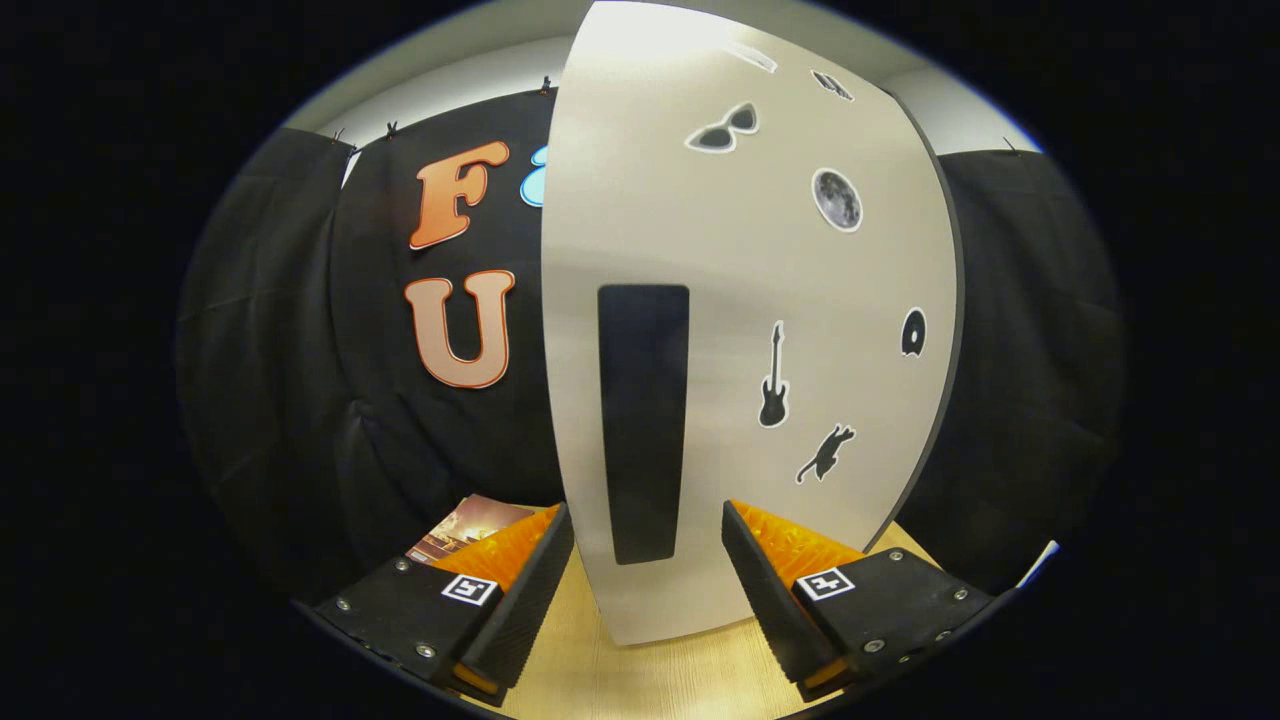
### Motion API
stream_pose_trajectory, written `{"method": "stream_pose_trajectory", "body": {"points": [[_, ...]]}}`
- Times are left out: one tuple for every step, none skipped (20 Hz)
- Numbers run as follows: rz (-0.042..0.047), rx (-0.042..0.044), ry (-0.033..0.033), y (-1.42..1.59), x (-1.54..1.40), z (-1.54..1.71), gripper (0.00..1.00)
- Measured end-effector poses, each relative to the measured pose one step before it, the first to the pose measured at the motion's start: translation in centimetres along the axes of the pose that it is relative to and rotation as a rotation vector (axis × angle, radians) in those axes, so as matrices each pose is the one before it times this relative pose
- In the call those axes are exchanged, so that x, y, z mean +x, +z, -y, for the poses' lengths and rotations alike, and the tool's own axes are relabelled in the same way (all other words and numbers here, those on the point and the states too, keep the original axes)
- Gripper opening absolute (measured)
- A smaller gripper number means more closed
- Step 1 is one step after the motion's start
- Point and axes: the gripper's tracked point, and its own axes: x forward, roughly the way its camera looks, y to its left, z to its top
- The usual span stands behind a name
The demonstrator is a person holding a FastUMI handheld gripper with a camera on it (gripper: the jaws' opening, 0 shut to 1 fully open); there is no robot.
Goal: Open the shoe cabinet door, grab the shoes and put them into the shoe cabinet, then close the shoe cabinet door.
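Gripper view: our gripper [648,570] stands released, its two fingers spread wide on either side of the lower end of the tall black handle [643,420] on the white shoe cabinet door [740,300], and we cannot tell whether either finger touches the panel. The door rises just ahead of the fingers, standing on the pale wooden tabletop [650,680], with stickers scattered over its right half: sunglasses [723,129], a moon [837,199], a guitar [773,378] and a cat [826,452]. Beyond the left finger we see a printed card [465,527] lying on the wood, with the black cloth wall [290,350] behind everything.
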Motion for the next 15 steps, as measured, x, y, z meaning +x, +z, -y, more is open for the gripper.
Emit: {"method": "stream_pose_trajectory", "body": {"points": [[0.00607, -0.00016, 0.00599, 0.64, -1.016, -0.093, 0.93], [0.00981, -0.00096, 0.00123, 0.844, -0.941, 0.102, 0.93], [0.0093, -0.00334, -0.00131, 0.845, -1.017, 0.171, 0.93], [0.0096, -0.00368, -0.00217, 0.875, -0.931, 0.262, 0.93], [0.01114, -0.00138, -0.0005, 0.859, -1.04, 0.116, 0.93], [0.01376, -0.00045, 0.00062, 1.023, -0.982, 0.153, 0.93], [0.01727, 0.00106, 0.00068, 1.023, -1.028, 0.186, 0.93], [0.01766, 0.0018, 0.00028, 1.063, -0.879, 0.211, 0.93], [0.01898, -0.00297, -0.00222, 0.976, -0.943, 0.265, 0.93], [0.02182, -0.01091, -0.00601, 1.083, -0.855, 0.406, 0.93], [0.01899, -0.01262, -0.00814, 1.03, -0.758, 0.503, 0.93], [0.01386, -0.00404, -0.00277, 0.796, -0.569, 0.282, 0.93], [0.0124, 0.00619, 0.00216, 0.744, -0.569, 0.211, 0.93], [0.01355, 0.01352, 0.00068, 0.769, -0.639, 0.218, 0.93], [0.01641, 0.01131, 0.002, 0.666, -0.549, 0.209, 0.93]]}}
